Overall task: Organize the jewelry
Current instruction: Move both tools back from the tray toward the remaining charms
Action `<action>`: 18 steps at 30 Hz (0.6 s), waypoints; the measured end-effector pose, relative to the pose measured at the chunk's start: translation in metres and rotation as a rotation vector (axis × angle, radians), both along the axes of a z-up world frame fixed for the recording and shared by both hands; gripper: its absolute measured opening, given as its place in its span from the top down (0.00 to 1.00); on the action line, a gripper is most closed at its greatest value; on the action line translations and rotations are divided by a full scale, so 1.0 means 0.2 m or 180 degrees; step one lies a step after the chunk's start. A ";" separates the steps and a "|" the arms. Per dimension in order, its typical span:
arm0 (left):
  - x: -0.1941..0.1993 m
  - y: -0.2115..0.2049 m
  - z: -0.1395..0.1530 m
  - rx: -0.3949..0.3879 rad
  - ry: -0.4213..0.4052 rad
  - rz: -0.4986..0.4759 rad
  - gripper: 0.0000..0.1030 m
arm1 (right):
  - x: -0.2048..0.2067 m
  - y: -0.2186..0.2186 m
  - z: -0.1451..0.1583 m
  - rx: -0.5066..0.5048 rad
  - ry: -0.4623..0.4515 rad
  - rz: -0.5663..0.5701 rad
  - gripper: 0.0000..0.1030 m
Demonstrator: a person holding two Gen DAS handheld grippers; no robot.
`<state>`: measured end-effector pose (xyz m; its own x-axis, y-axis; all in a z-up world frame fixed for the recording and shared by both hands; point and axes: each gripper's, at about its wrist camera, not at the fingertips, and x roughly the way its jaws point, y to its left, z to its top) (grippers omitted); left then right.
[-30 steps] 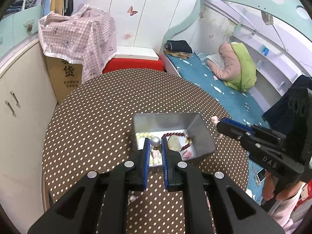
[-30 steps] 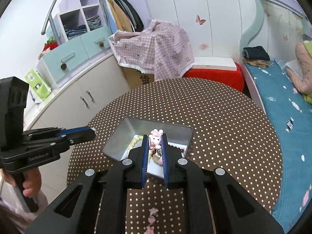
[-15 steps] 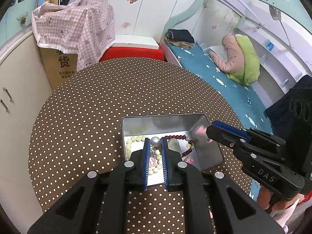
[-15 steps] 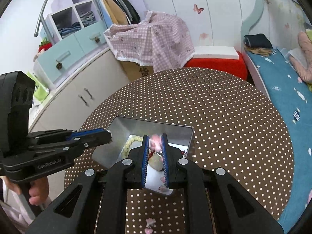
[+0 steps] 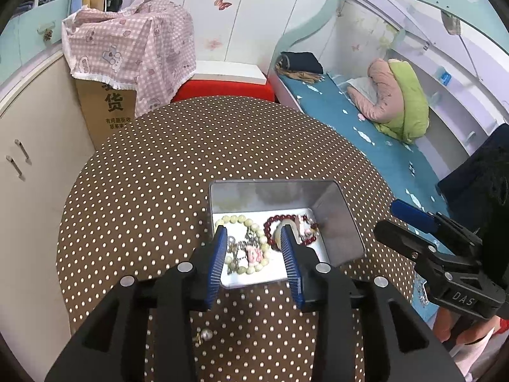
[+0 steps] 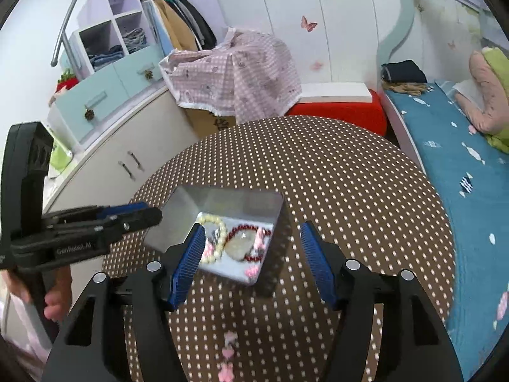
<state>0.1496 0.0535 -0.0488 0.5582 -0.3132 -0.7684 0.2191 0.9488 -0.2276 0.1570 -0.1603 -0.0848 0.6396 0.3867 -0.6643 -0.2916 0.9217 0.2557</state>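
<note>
An open silver tin [image 5: 337, 219] sits on the polka-dot table. Inside lie a pale green bead bracelet [image 5: 237, 219], a red bead bracelet [image 5: 280, 219] and a pink charm [image 5: 254, 253]. My left gripper [image 5: 254, 234] hovers over the tin's near half, its jaws opening with nothing pressed between them. In the right wrist view the tin [image 6: 229, 197] lies under my right gripper [image 6: 253, 229], whose jaws are opening wide and grip nothing. A blurred pink charm [image 6: 259, 238] lies by the red bracelet [image 6: 251, 229]. The left gripper [image 6: 152, 210] reaches in from the left.
A small pearl piece [image 5: 205, 336] lies on the table near my left gripper's body. Pink charms [image 6: 227, 353] lie on the cloth in front of the tin. A cabinet stands left of the table, a bed [image 6: 445, 159] on the right, a red stool behind.
Both grippers have gone from shut to open. The silver-ball piece left the left jaws and the pink charm left the right jaws; both now lie in the tin.
</note>
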 end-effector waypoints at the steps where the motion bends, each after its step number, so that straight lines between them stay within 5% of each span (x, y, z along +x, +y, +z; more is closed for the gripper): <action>1: -0.02 0.00 0.00 0.0011 -0.0011 0.0005 0.64 | -0.03 0.00 0.00 -0.0014 -0.0001 0.0007 0.41; 9: -0.16 0.02 -0.06 0.0066 0.0082 0.0016 0.64 | -0.21 0.01 -0.10 -0.0067 0.0177 0.0144 0.41; 18: -0.28 0.06 -0.25 0.0102 0.0405 0.0073 0.63 | -0.29 0.14 -0.31 -0.0322 0.0563 0.0400 0.53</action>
<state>0.0935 0.0646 -0.0989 0.4622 -0.2756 -0.8429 0.1685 0.9604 -0.2217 0.0988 -0.1328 -0.1472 0.4609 0.3816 -0.8012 -0.3644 0.9046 0.2212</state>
